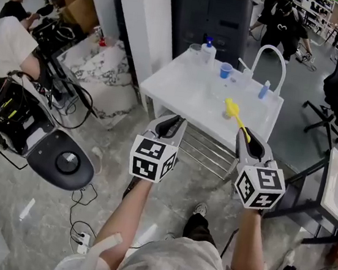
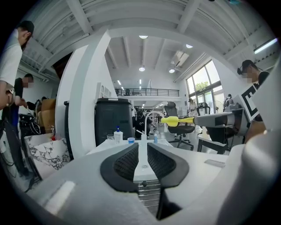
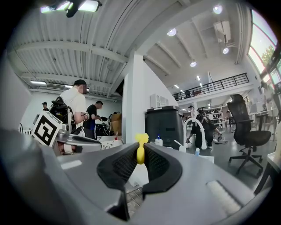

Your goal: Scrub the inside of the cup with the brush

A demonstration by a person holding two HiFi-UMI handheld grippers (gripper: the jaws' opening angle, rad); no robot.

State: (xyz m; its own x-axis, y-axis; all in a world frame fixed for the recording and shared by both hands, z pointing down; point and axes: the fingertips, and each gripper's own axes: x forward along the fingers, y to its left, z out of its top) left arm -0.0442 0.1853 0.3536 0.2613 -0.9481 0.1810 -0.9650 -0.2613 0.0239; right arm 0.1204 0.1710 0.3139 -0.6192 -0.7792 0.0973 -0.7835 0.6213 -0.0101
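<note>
the right gripper (image 3: pixel 139 154) is clamped on the handle of a yellow brush (image 3: pixel 140 147), whose head sticks out past the jaw tips. in the head view this brush (image 1: pixel 235 112) reaches from the right gripper (image 1: pixel 247 135) over the near edge of the white tabletop (image 1: pixel 182 83). the left gripper (image 2: pixel 143 154) has its jaws only slightly apart, with nothing between them. it hangs beside the right one, at the near edge of the tabletop, left gripper (image 1: pixel 173 122) level with its partner. a blue cup (image 1: pixel 226 71) stands upright near the far edge, well apart from the brush. a soap bottle (image 1: pixel 209 49) stands at the far left corner, and a small blue bottle (image 1: pixel 264 89) stands near the far right corner.
</note>
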